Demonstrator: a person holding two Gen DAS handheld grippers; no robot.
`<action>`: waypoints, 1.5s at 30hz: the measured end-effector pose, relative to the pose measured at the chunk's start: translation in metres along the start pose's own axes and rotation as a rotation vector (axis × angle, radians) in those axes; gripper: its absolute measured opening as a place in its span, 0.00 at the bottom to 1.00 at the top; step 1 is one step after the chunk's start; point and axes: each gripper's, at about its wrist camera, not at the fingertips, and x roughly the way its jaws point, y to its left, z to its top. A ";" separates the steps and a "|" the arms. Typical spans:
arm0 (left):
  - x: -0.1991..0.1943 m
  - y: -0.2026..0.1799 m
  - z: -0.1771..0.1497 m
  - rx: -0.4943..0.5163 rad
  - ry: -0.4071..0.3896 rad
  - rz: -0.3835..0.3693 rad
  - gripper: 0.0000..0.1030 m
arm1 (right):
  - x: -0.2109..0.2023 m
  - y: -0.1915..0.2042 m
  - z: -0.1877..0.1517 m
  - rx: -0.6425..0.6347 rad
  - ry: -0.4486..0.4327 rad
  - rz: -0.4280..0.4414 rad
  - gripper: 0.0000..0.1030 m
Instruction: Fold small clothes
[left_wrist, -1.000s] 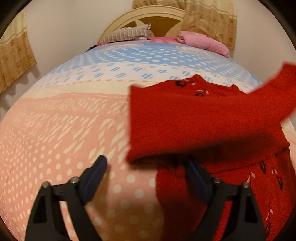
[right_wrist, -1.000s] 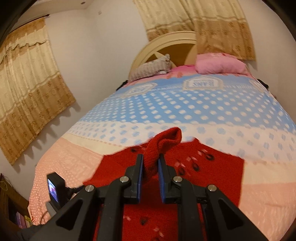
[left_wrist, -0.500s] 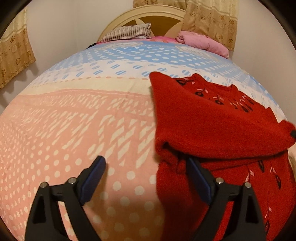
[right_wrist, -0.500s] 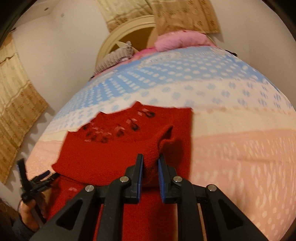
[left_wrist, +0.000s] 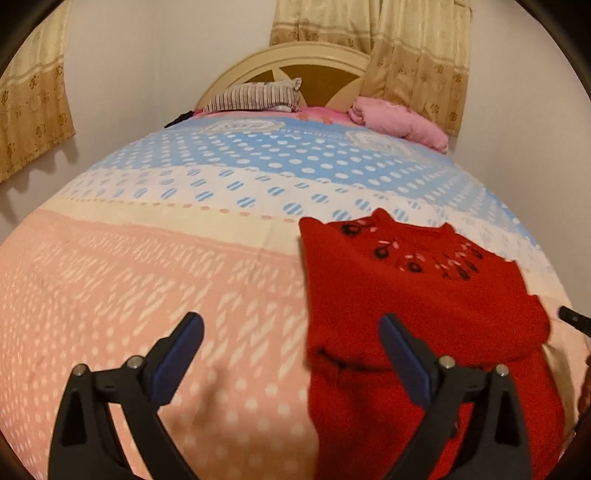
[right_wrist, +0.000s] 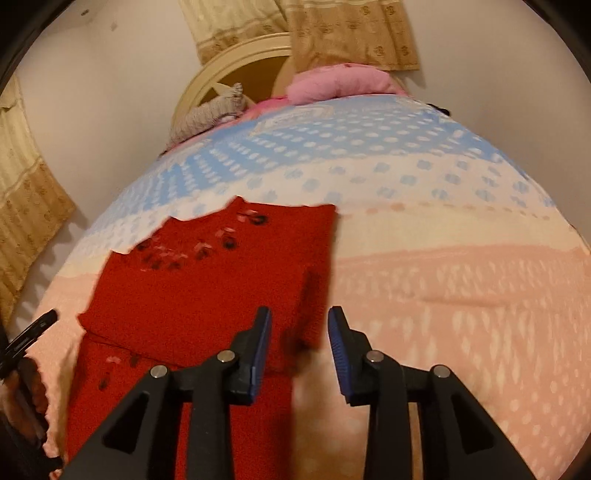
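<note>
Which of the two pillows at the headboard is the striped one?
The striped pillow lies on the left in the left wrist view, grey-brown with dark stripes; the pink pillow to its right is plain.

From my left-wrist view the red sweater (left_wrist: 424, 306) runs off the bottom edge with its hem cut away, the right claw (left_wrist: 574, 319) shows only as a dark tip at the right edge, and in my right-wrist view the sweater's flower pattern (right_wrist: 199, 247) is blurred.
</note>
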 end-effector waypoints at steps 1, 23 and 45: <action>0.009 0.000 0.002 0.000 0.019 0.009 0.95 | 0.001 0.005 0.002 -0.006 0.003 0.014 0.32; 0.059 0.025 -0.024 -0.014 0.145 0.126 0.96 | 0.061 0.041 -0.013 -0.106 0.162 0.015 0.43; 0.058 0.025 -0.030 -0.014 0.137 0.160 1.00 | 0.065 0.087 -0.007 -0.231 0.162 -0.007 0.55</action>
